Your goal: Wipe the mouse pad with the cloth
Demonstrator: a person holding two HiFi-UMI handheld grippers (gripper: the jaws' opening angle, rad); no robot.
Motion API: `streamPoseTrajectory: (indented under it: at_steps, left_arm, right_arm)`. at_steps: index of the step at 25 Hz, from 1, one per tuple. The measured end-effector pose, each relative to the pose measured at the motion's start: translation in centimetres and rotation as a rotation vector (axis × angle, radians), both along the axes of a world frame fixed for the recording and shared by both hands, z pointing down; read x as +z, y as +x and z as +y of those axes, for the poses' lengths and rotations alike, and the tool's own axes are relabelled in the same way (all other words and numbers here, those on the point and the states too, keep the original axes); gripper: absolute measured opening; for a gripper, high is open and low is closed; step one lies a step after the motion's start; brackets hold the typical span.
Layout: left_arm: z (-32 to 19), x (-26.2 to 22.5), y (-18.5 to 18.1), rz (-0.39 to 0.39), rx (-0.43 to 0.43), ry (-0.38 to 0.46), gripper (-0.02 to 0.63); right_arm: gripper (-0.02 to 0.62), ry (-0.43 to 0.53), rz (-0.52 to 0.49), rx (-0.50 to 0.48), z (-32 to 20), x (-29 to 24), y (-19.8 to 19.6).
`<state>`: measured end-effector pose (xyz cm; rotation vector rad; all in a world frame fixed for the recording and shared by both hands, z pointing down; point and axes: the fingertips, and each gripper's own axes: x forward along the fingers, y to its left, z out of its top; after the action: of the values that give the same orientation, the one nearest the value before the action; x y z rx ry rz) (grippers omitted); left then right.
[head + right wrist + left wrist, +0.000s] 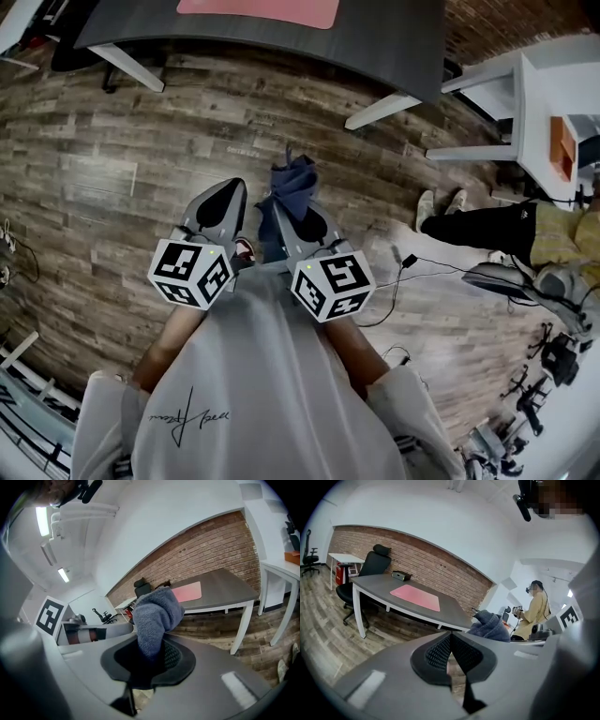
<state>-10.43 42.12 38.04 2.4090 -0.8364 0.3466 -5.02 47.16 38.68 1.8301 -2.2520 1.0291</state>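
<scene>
The pink mouse pad [258,11] lies on a dark grey table [394,37] well ahead of me; it also shows in the left gripper view [416,597] and the right gripper view [187,592]. A blue cloth [291,183] bunches up out of my right gripper [289,204], which is shut on it [154,613]. My left gripper [225,192] is beside it, shut with its tips touching and nothing between them [450,637]. Both grippers are held close to my body above the wooden floor, apart from the table. The cloth [490,626] also appears just right of the left gripper's jaws.
A white desk [553,103] stands at the right. A person in a yellow top [562,234] is at the right, their legs stretched over the floor, with cables [403,262] nearby. A black office chair [370,566] sits at the table's far end.
</scene>
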Motion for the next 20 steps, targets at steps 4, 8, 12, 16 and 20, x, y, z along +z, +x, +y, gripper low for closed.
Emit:
streamPoseTrajectory:
  at_steps: [4,8,12,16,20]
  left_arm:
    - [-2.1,0.0,2.5,-0.032,0.006,0.022,0.012]
    - [-3.4,0.3,4.1,-0.067,0.013,0.039,0.012]
    - [-4.2,0.3,5.2,-0.074,-0.004,0.041,0.012]
    - [-4.7,0.1,5.8,-0.074,-0.018,0.047,0.012]
    - [-5.3,-0.2,6.5,-0.071,-0.027,0.05,0.012]
  right_arm:
    - [0.066,-0.002,-0.02,-0.003,-2.1,0.3,2.5]
    - [0.064,-0.004,-0.028,-0.002,-3.7,0.6,4.2]
    - [0.064,-0.007,-0.047,-0.021,-4.8,0.9,5.0]
    - [0.064,-0.002,-0.051,-0.043,-5.6,1.0,5.4]
    - [0.066,-0.005,-0.041,-0.047,-6.2,0.7,6.4]
